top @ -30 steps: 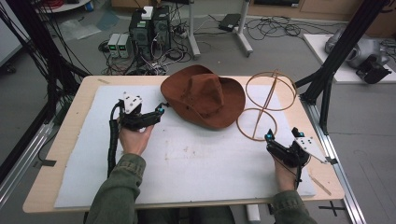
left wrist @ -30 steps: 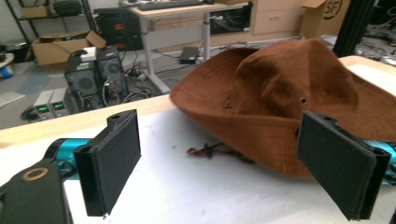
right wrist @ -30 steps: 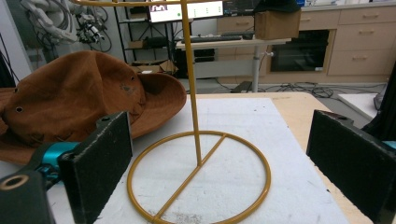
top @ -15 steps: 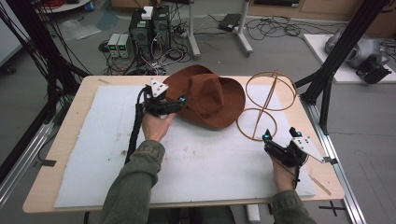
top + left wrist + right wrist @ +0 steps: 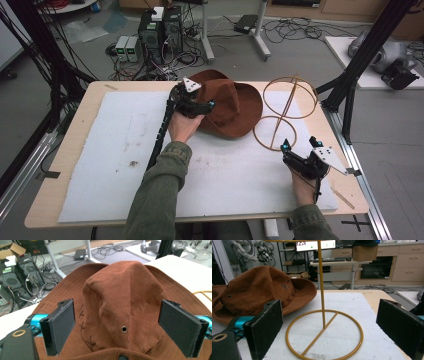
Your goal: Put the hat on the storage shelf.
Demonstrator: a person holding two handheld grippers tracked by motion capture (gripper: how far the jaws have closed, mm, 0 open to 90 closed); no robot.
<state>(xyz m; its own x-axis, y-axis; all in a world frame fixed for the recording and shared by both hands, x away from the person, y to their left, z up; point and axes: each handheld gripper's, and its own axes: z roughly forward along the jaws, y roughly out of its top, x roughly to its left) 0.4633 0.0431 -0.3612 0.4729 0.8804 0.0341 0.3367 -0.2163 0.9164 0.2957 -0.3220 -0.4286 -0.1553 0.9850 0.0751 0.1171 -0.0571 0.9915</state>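
Here the right gripper (image 5: pixel 296 148) rests near the table's (image 5: pixel 95 95) front edge, its jaws spread and empty, aimed at the base ring of the single gold wire stand (image 5: pixel 280 116), apparently ready to steady it. Farther back, the left gripper (image 5: pixel 202 106) hovers with jaws wide on either side of the crown of the one brown hat (image 5: pixel 125 302), which lies on the white mat (image 5: pixel 115 150) just beside the stand, likely for lifting onto it.
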